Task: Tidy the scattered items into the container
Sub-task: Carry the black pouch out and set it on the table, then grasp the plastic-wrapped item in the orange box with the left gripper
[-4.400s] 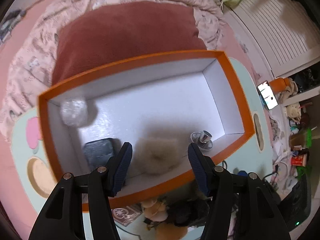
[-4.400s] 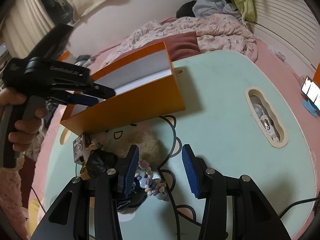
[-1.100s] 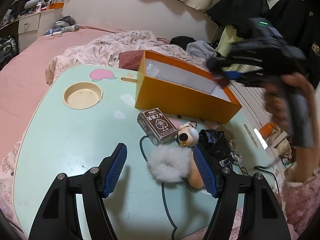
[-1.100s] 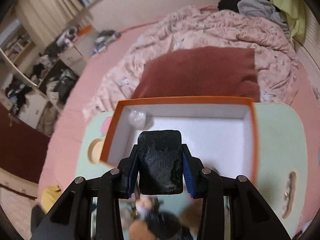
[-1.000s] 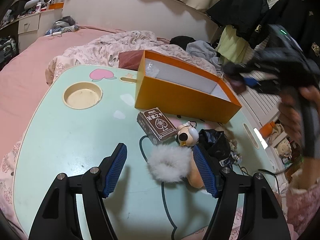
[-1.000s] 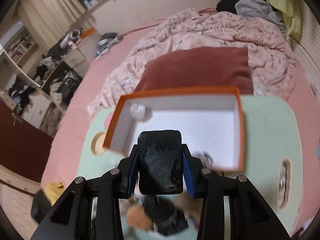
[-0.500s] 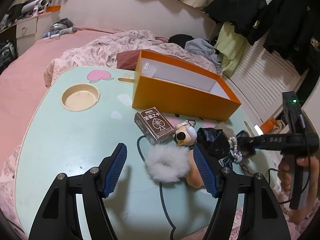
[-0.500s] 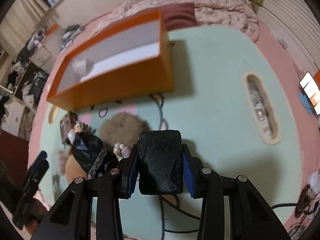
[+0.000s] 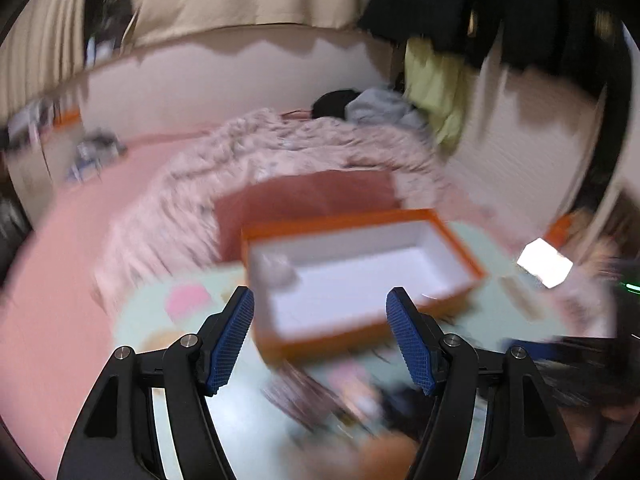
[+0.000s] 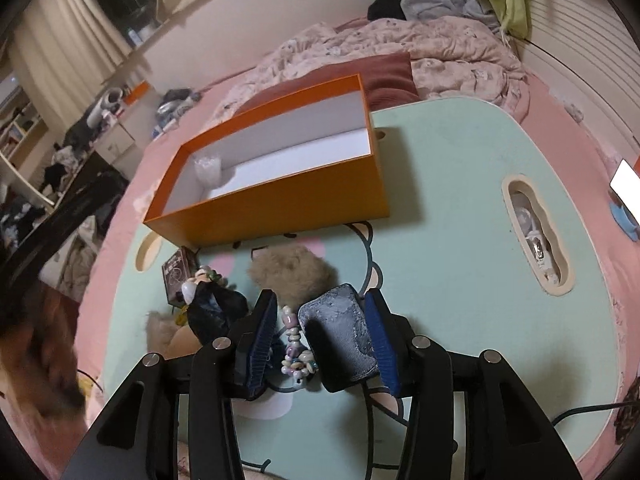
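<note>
The right gripper is hovering low over the mint-green table, its fingers having just been opening; the black pouch is lying between them, leaning against the right finger while the left one is standing clear of it, so it is no longer pinched. The orange box is sitting well beyond, near the table's far edge, holding only a small clear wad in one corner. A bead bracelet, a beige fluffy ball, a dark crumpled bag and a card box are lying scattered just beside the pouch. The left gripper is standing wide apart and empty, pointing toward the box in a heavily blurred view.

Risk, as a judgement: the pouch is being let go outside the box, adding to the clutter; closing again could snag the bracelet.

Half a second ago the pouch was clamped upright in the right fingers; the left view then was showing the clutter, not the box interior.
</note>
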A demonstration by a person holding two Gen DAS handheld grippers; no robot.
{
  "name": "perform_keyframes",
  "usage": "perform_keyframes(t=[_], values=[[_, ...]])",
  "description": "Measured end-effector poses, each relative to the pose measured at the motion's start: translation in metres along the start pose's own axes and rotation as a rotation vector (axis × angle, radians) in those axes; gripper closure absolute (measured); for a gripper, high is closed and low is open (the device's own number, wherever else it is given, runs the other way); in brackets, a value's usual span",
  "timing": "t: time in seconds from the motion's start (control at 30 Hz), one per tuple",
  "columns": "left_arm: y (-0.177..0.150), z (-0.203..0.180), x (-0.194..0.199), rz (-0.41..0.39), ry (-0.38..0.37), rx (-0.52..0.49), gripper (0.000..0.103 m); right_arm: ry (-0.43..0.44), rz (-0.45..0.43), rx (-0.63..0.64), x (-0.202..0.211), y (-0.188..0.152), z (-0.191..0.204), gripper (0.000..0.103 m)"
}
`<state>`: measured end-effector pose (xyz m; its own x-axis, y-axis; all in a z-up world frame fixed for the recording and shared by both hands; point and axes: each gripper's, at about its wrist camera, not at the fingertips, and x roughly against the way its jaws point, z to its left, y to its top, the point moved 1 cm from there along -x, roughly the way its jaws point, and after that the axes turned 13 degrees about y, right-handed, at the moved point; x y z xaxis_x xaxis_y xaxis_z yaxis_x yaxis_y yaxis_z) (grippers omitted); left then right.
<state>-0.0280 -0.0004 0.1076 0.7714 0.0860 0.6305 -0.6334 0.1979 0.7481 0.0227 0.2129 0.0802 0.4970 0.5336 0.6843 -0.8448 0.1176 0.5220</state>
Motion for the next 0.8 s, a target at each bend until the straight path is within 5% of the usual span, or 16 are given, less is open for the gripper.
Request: perform_keyframes(t=[0.17, 0.63, 0.8], values=[[0.021, -0.022, -0.068, 0.144, 0.045, -0.09, 0.062, 0.021, 0.018, -0.015, -0.002, -0.005, -0.004, 0.058], [0.015, -0.051, -0.136, 0.29, 0.227, -0.194, 0.062, 0.06, 0.023, -0.037, -0.003, -0.005, -0.012, 0.057], [0.02, -0.041, -0.138, 0.275, 0.242, -0.157, 0.092, 0.061, 0.022, -0.034, -0.003, -0.005, -0.01, 0.057]])
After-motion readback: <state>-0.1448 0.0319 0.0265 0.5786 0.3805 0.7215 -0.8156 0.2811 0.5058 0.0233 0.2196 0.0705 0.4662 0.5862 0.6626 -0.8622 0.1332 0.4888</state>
